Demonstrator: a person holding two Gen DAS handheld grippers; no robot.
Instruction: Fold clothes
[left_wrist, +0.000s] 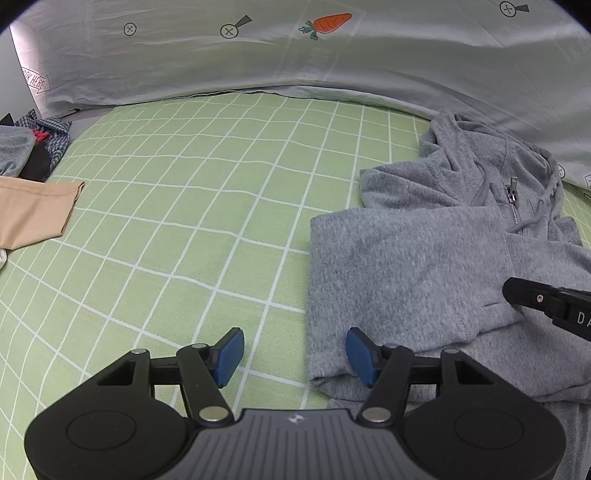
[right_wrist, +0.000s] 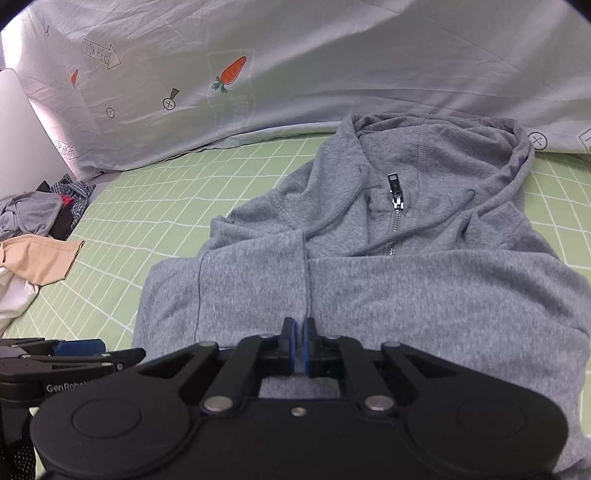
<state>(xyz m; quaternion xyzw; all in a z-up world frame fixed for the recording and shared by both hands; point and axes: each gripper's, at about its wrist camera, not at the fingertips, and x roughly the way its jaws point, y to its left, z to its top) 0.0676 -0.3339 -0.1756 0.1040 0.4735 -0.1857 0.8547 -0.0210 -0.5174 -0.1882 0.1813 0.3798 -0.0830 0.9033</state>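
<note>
Hoodie (right_wrist: 388, 288): grey zip-front hooded top lying front-up on the bed, hood toward the quilt, both sleeves folded across the chest.
Right gripper (right_wrist: 300, 334): blue pads drawn together with only a thin slit between them, sitting over the folded sleeve where a cuff edge runs down toward the tips; whether any cloth is pinched between them cannot be told.
Left gripper (left_wrist: 294, 356): jaws standing apart at a middling width, nothing pressed between them; the right-hand pad (left_wrist: 360, 354) lies over the hoodie's left edge, the left-hand pad over bare sheet.
Grippers together: the left one shows at the lower left of the right wrist view, just beside the hoodie's edge; the right one's black body pokes in at the right edge of the left wrist view, over the grey fabric.
Zipper (right_wrist: 395, 201): metal pull lying at the neck opening, teeth running down until the folded sleeve covers them.
Drawstrings (right_wrist: 436, 221): two grey cords trailing from the hood down onto the chest.
Bedsheet (left_wrist: 184, 221): light green with a white grid, under everything.
Quilt (left_wrist: 258, 55): pale blue-grey, printed with a carrot and small marks, bunched behind the hoodie.
Beige garment (left_wrist: 33, 210): at the far left on the sheet, well apart from the hoodie.
Clothes pile (right_wrist: 44, 214): grey, checked and dark pieces heaped behind the beige garment.
</note>
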